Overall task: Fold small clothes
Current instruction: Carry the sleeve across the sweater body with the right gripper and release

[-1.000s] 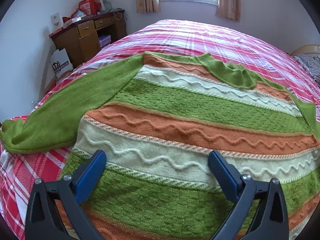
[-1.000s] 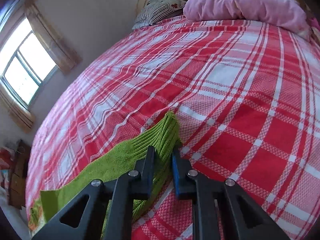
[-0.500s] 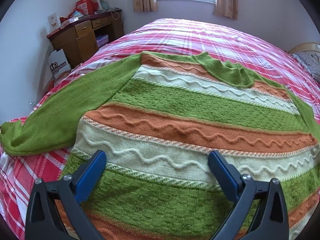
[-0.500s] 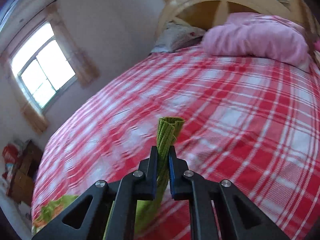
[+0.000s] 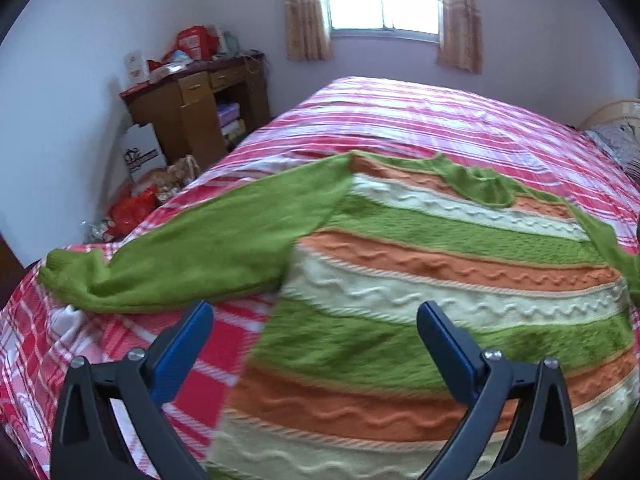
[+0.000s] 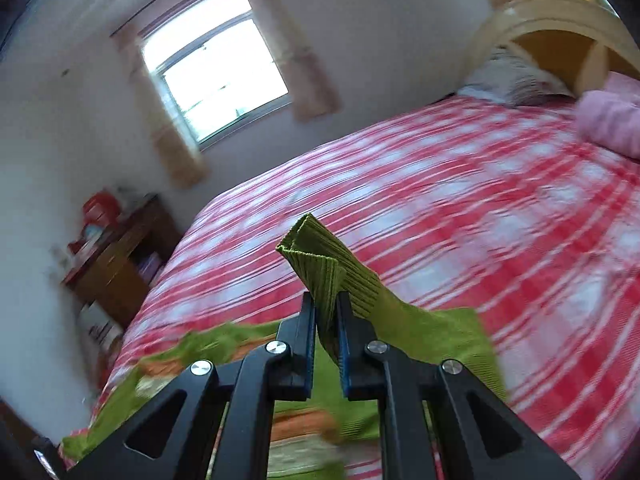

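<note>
While right tongs [image 6: 325, 312] pinch ribbed cuff [image 6: 320, 252] | knit sweater [image 5: 440, 280] flat

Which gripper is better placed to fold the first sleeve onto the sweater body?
The right. The right gripper is shut on a green sleeve cuff, lifted off the bed. The left gripper is open and empty above the sweater.

The sweater [image 5: 420, 280] is cut off at the lower and right edges. Motion blur smears the bed [image 6: 460, 200] and the items on the desk [image 6: 116, 256].
</note>
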`<state>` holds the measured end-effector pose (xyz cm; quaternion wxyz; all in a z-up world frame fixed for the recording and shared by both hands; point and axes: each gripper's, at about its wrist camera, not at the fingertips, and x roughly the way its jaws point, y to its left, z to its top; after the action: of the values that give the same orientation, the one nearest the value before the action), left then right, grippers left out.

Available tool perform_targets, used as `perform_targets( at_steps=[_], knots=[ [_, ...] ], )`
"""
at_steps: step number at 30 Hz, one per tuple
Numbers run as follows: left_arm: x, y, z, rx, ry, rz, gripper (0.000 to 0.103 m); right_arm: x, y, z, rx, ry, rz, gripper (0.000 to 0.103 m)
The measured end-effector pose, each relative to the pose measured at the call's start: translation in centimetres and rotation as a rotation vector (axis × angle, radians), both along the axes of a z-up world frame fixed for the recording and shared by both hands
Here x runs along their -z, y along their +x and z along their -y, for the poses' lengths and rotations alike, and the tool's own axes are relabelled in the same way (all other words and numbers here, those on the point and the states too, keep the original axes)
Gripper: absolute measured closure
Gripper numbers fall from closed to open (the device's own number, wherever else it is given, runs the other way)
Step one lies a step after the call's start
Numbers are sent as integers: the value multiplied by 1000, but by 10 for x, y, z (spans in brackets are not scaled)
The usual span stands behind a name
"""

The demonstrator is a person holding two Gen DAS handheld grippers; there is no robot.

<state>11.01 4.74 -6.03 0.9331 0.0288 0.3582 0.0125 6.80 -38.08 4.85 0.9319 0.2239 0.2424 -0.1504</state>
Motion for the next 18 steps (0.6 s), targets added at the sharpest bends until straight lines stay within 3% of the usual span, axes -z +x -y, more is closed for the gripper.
perform_targets(
  at_steps=[9,12,18],
  knots=[
    [40,6,-33,-64,-109,-41,0,30,72,-125,-186,51,-28,94],
    [41,5,-37,-55,-152,-25,0,41,91,-163,-240,47,-42,94],
    [44,6,-30,-58,-118,-19,0,68,120,-210,-332,68,-80,94]
  ],
)
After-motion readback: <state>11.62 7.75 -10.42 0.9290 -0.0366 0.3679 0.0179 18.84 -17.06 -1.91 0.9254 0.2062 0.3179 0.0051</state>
